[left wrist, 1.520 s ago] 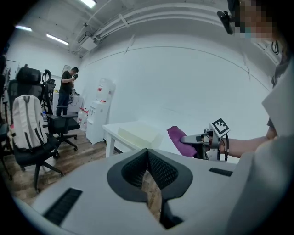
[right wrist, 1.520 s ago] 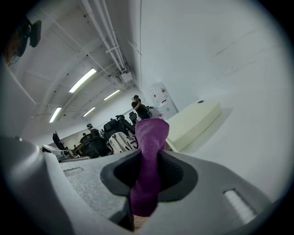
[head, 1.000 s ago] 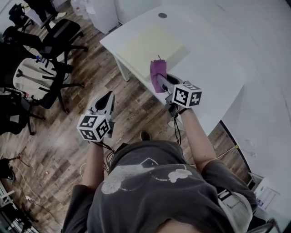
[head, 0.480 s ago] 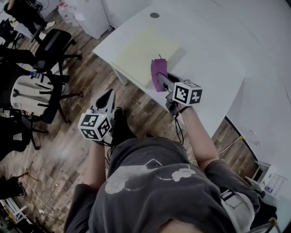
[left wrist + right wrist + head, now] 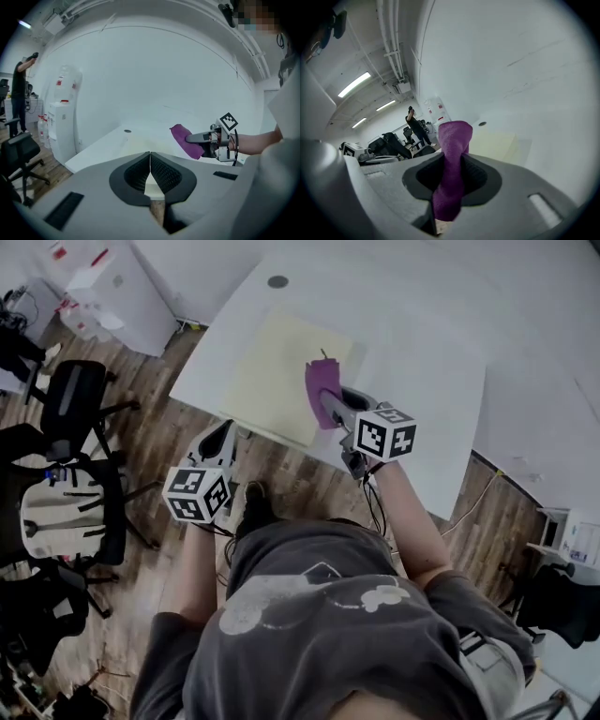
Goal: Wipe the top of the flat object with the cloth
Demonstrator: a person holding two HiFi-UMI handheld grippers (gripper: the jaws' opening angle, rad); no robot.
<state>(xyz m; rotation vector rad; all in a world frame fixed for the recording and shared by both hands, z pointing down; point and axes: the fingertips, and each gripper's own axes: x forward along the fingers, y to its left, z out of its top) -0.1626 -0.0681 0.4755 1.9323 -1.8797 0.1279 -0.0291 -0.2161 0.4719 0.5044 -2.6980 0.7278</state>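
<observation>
Right gripper moved over pale sheet near its edge, clamping purple cloth; left gripper closed, empty

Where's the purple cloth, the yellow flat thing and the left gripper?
purple cloth (image 5: 322, 395), head view, its bunched middle.
yellow flat thing (image 5: 272, 371), head view, bare top.
left gripper (image 5: 150, 158), left gripper view, between its fingertips.

White table carries a pale yellow board (lying flat).

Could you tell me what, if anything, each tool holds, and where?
The right tool pinches the bunched purple cloth partway along, one end sticking out; the left tool is shut, empty.
</observation>
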